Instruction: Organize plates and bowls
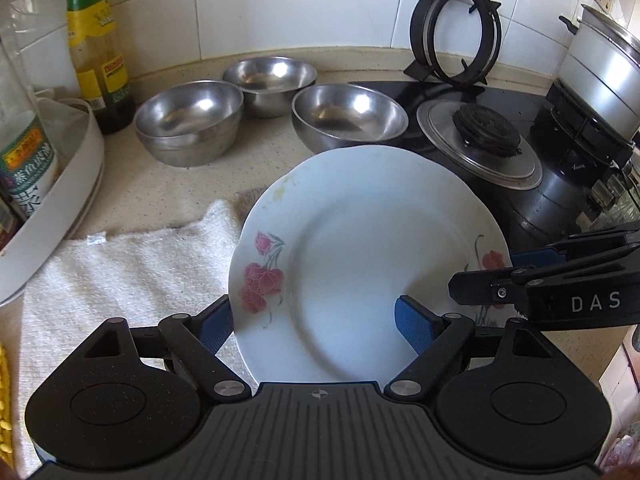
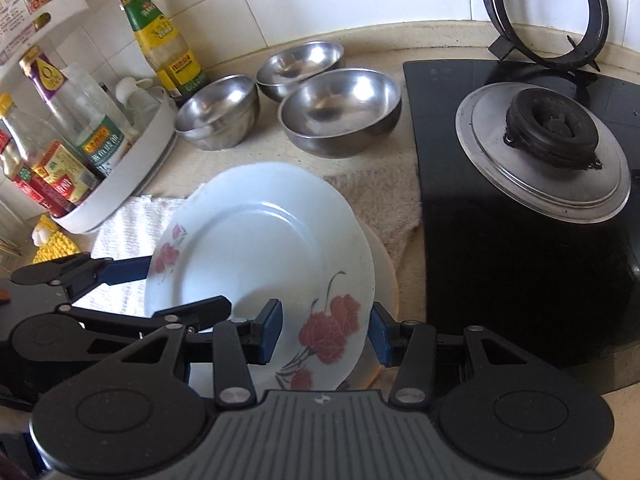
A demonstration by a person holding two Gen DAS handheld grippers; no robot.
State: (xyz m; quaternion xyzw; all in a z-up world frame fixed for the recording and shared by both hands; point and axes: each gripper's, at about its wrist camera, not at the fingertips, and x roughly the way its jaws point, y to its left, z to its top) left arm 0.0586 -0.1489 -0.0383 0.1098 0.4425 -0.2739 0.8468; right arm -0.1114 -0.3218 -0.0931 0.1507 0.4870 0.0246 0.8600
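A white plate with red flowers [image 1: 368, 248] is held tilted above a white towel [image 1: 132, 264]. My left gripper [image 1: 312, 320] has its blue pads on either side of the plate's near rim, one under and one over. My right gripper [image 2: 324, 332] straddles the plate [image 2: 256, 248] at its flowered rim; its arm shows at the right of the left wrist view [image 1: 560, 284]. Another plate's pale rim [image 2: 386, 264] lies under the held one. Three steel bowls [image 1: 188, 120] [image 1: 270, 80] [image 1: 348, 114] stand behind on the counter; the left one is a stack of two.
A black gas hob [image 2: 520, 280] with a burner [image 2: 552, 136] lies to the right, a loose pan support [image 1: 456, 32] leaning on the tiled wall. A pot [image 1: 604, 72] stands far right. A white rack of sauce bottles [image 2: 120, 184] and an oil bottle [image 1: 96, 40] stand left.
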